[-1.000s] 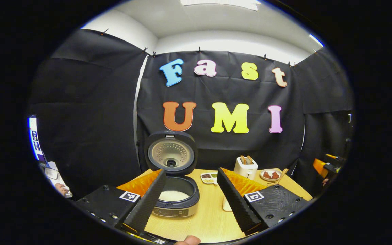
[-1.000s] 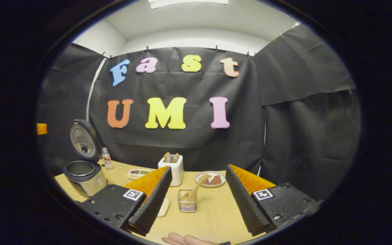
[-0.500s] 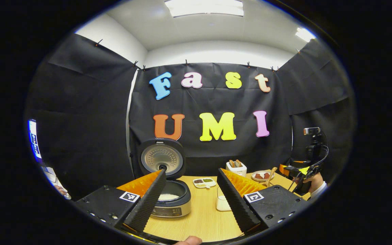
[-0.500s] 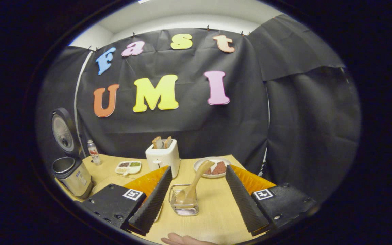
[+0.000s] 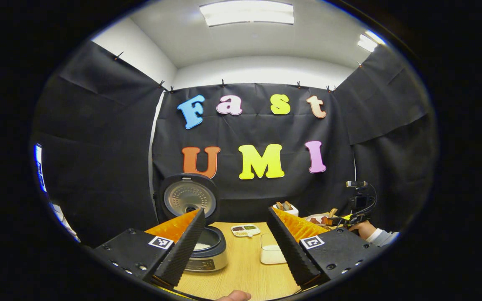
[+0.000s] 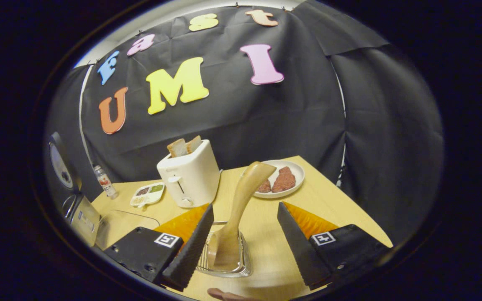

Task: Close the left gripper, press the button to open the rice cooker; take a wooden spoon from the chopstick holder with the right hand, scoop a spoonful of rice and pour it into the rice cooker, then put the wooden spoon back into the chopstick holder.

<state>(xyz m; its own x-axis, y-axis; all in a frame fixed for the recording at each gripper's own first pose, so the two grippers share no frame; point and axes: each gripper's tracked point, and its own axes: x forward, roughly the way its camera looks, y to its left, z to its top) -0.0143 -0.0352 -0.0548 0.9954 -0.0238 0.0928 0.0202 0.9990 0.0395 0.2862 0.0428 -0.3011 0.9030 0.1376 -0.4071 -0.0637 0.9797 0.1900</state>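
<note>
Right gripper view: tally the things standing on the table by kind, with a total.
Toaster: 1
Plate: 1
Wooden spoon: 1
Chopstick holder: 1
Divided sauce dish: 1
Small bottle: 1
Rice cooker: 1
Clear container: 1
Total: 8

No legible text (labels too small)

white toaster (image 6: pixel 191 177), tan wooden spoon (image 6: pixel 241 200), light wood table (image 6: pixel 329 200).

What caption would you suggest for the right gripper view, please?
Open right gripper nears the wooden spoon standing in the chopstick holder.
</note>
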